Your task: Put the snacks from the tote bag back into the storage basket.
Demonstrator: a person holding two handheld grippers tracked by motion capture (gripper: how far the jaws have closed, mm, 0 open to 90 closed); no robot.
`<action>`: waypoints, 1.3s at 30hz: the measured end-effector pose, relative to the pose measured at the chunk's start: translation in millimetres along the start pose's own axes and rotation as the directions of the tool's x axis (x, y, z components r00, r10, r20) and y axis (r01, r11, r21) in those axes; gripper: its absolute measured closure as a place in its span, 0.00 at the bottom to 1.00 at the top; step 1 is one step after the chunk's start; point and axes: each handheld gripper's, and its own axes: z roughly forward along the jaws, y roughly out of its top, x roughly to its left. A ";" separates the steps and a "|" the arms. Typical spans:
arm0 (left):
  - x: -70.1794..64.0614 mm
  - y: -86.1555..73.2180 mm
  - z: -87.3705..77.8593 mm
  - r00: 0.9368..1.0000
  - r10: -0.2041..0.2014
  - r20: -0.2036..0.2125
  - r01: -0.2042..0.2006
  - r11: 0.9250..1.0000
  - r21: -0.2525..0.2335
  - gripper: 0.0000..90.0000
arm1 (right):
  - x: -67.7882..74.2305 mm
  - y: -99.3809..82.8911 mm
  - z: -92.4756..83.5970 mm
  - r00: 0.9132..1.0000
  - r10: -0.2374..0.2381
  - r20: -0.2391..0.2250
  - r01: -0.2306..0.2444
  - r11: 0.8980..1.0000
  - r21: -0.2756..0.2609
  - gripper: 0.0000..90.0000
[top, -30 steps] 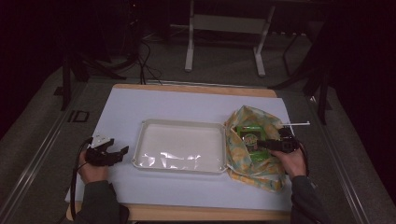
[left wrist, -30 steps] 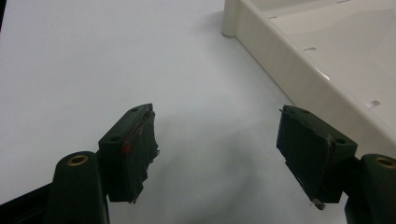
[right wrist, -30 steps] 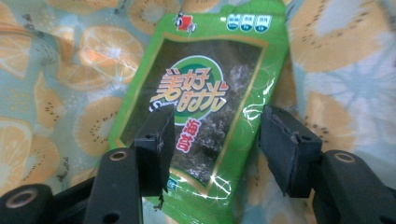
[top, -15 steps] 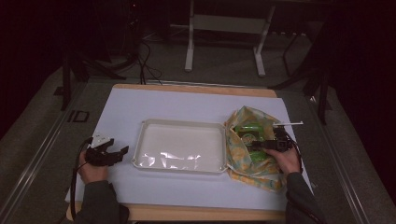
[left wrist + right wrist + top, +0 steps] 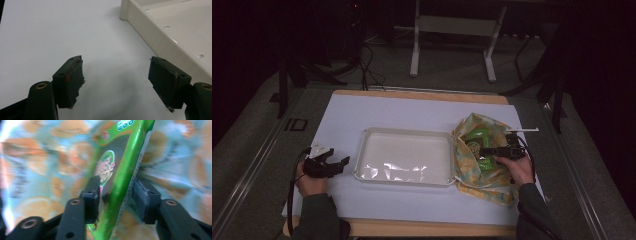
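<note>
Right gripper (image 5: 486, 149) sits inside the patterned bag (image 5: 472, 170), just right of the tray (image 5: 404, 179). Its jaws, wide a second ago, have just been closing around the green packet (image 5: 120, 182); the pads flank the packet's edge, firm contact cannot be told. Left gripper (image 5: 337, 164) rests unmoved left of the tray, jaws wide, holding nothing.

White sheet (image 5: 347, 120) open left of tray (image 5: 362, 150); bag (image 5: 472, 175) walls crowd right claw (image 5: 486, 150), seemingly.
</note>
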 end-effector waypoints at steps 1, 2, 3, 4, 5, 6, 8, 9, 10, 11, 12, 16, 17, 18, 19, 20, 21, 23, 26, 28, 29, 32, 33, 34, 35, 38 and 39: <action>0.0 0.0 0.0 1.000 0.000 -0.001 0.000 1.000 0.000 0.31 | 1.9 1.6 0.1 1.000 0.003 -0.030 -0.003 1.000 0.002 0.65; -0.1 0.0 -0.1 1.000 -0.001 -0.001 0.001 1.000 -0.001 0.32 | 4.0 3.1 0.7 0.999 0.000 -0.036 0.000 1.000 0.002 0.65; -0.1 0.0 -0.1 1.000 -0.001 -0.001 0.001 1.000 -0.001 0.32 | 4.0 3.1 0.7 0.999 0.000 -0.036 0.000 1.000 0.002 0.65; 0.0 0.0 -0.1 1.000 -0.003 -0.001 0.003 1.000 -0.002 0.31 | 8.8 8.0 3.3 0.999 -0.007 -0.032 0.007 1.000 0.004 0.65; 0.0 -0.1 -0.2 1.000 -0.003 0.000 0.003 1.000 -0.002 0.31 | 9.8 9.4 4.2 1.000 -0.006 -0.029 0.006 1.000 0.005 0.65; 0.1 -0.1 -0.2 1.000 -0.003 0.000 0.003 1.000 -0.002 0.31 | 11.1 11.2 5.4 1.000 -0.009 -0.017 0.009 1.000 0.008 0.65; 0.2 0.0 -0.1 1.000 -0.003 0.001 0.003 1.000 -0.002 0.31 | 13.1 13.9 8.0 1.000 -0.010 0.003 0.010 1.000 0.018 0.65; 0.2 -0.1 -0.3 1.000 -0.004 0.001 0.004 1.000 -0.003 0.31 | 13.7 14.5 9.0 1.000 -0.009 0.010 0.009 1.000 0.021 0.66; 0.2 -0.1 -0.3 1.000 -0.004 0.001 0.004 1.000 -0.003 0.31 | 15.7 14.3 10.3 1.000 -0.009 0.020 0.008 0.999 0.032 0.68; 0.3 -0.1 -0.4 1.000 -0.004 0.002 0.004 1.000 -0.003 0.31 | 16.8 13.6 10.7 1.000 -0.013 0.024 0.012 0.999 0.037 0.69; 0.3 -0.1 -0.3 1.000 -0.004 0.002 0.004 1.000 -0.003 0.31 | 17.9 12.6 10.5 1.000 -0.015 0.027 0.014 0.999 0.037 0.70; -0.1 -0.1 -0.2 1.000 -0.003 0.001 0.003 1.000 -0.003 0.31 | 20.7 8.5 4.9 1.000 -0.003 0.030 0.002 0.999 0.032 0.74; -0.1 0.0 -0.2 1.000 -0.003 0.001 0.003 1.000 -0.003 0.31 | 21.2 8.0 3.0 1.000 -0.005 0.029 0.004 1.000 0.031 0.74; -0.1 0.0 -0.2 1.000 -0.002 0.000 0.002 1.000 -0.003 0.31 | 21.8 7.6 1.2 1.000 -0.002 0.029 0.001 1.000 0.031 0.75; -0.2 0.0 -0.2 1.000 -0.002 0.000 0.002 1.000 -0.003 0.31 | 22.1 7.2 -0.8 0.999 -0.001 0.033 0.000 1.000 0.028 0.76; -0.2 -0.1 -0.2 1.000 -0.003 0.000 0.003 1.000 -0.003 0.31 | 22.6 6.9 -3.0 0.999 0.004 0.034 -0.005 1.000 0.025 0.77; -0.1 0.0 -0.2 1.000 -0.003 0.000 0.003 1.000 -0.003 0.31 | 23.0 6.7 -5.3 0.999 0.007 0.035 -0.007 1.000 0.020 0.77; -0.1 0.0 -0.2 1.000 -0.002 0.000 0.002 1.000 -0.003 0.31 | 23.5 6.2 -9.2 0.999 0.011 0.034 -0.012 1.000 0.011 0.79; -0.2 0.0 -0.2 1.000 -0.002 0.000 0.002 1.000 -0.003 0.31 | 25.4 5.5 -16.2 0.999 0.016 0.035 -0.015 1.000 -0.009 0.80; -0.2 0.0 -0.2 1.000 -0.002 0.000 0.002 1.000 -0.003 0.31 | 26.7 5.0 -18.7 0.999 0.009 0.039 -0.009 1.000 -0.015 0.80; -0.2 0.0 -0.3 1.000 -0.002 -0.001 0.002 1.000 -0.004 0.31 | 27.2 4.8 -19.7 0.999 0.008 0.041 -0.007 1.000 -0.016 0.80; -0.3 0.0 -0.3 1.000 -0.002 -0.001 0.002 1.000 -0.004 0.31 | 29.6 4.4 -23.7 0.999 0.000 0.047 0.001 1.000 -0.023 0.80; -0.3 0.0 -0.4 1.000 -0.002 -0.002 0.002 1.000 -0.004 0.31 | 29.8 4.3 -24.5 0.999 -0.004 0.049 0.005 1.000 -0.025 0.80; -0.2 0.0 -0.4 1.000 -0.003 -0.002 0.003 1.000 -0.004 0.31 | 30.1 4.3 -25.8 0.999 -0.004 0.049 0.005 1.000 -0.026 0.80; -0.1 0.0 -0.5 1.000 -0.003 -0.002 0.003 1.000 -0.004 0.31 | 30.3 4.4 -26.7 0.999 -0.006 0.050 0.007 1.000 -0.028 0.80; -0.2 -0.1 -0.6 1.000 -0.004 -0.002 0.004 1.000 -0.005 0.31 | 30.7 4.5 -30.8 0.998 -0.010 0.055 0.012 0.999 -0.036 0.80; -0.1 -0.1 -0.6 1.000 -0.004 -0.001 0.004 1.000 -0.006 0.31 | 30.9 4.5 -32.2 0.998 -0.009 0.057 0.011 0.999 -0.036 0.80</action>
